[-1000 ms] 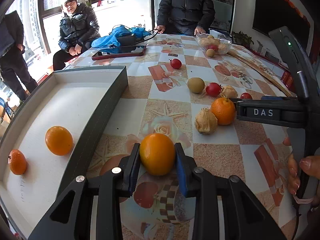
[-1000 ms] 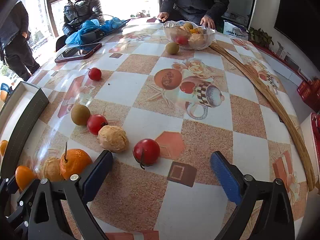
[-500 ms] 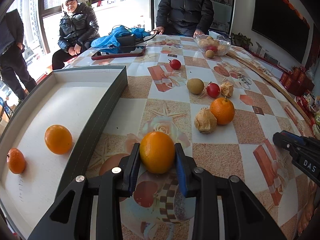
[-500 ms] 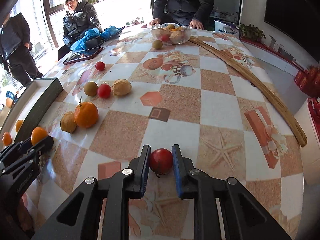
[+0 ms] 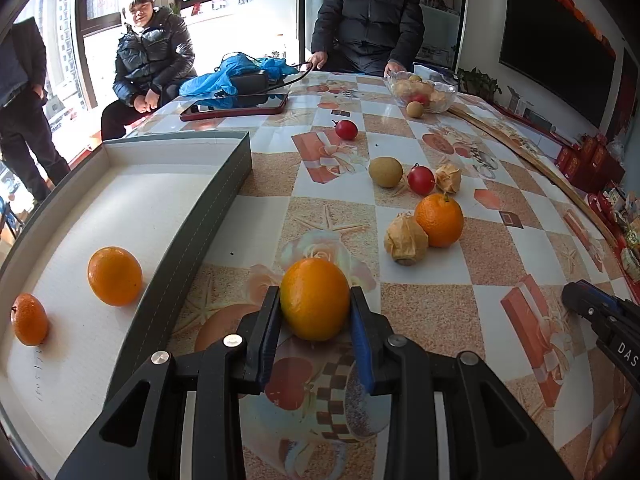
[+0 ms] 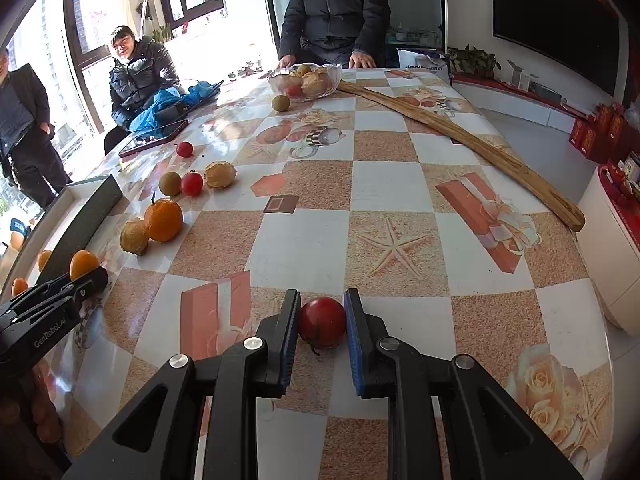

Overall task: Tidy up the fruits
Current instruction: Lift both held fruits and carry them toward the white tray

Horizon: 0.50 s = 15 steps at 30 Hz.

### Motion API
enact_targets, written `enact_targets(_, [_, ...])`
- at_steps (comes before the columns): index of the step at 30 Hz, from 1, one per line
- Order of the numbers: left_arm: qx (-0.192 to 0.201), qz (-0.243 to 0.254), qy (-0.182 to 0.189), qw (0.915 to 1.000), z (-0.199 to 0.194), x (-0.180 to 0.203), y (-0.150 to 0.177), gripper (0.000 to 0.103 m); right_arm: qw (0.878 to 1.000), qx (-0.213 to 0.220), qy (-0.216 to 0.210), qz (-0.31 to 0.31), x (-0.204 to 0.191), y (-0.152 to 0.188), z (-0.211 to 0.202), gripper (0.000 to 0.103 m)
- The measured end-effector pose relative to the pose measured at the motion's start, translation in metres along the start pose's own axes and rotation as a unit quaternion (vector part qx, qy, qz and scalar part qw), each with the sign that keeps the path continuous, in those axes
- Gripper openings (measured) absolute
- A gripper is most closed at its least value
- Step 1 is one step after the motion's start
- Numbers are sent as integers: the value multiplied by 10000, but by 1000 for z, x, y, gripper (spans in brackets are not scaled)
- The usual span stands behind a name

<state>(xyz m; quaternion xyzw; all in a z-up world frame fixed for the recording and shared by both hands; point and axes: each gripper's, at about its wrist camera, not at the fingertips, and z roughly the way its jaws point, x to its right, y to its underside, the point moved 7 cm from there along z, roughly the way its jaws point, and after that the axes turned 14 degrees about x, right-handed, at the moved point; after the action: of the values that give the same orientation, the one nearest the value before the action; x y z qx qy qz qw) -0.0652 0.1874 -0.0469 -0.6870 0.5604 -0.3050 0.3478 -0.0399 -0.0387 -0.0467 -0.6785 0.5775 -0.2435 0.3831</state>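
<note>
Both claws grip fruit: left claw [image 5: 315, 312] orange [image 5: 315, 298], right claw [image 6: 322, 326] tomato [image 6: 322, 322].

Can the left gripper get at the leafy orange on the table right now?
Probably not yet: the left gripper is already shut on an orange, so its jaws are full. The path to the leafy orange looks clear, apart from a papery husked fruit touching it.

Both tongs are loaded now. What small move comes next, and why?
Probably swing the left tongs left over the grey wall of the white tray and release their round orange: two oranges already lie there, while the right tongs grip a red tomato.
</note>
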Motion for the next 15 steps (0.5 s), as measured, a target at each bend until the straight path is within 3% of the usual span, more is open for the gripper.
enact_targets(15, [13,69,-49,10000,0,1,1,36,9999,17,-67,104,2,0,0,23])
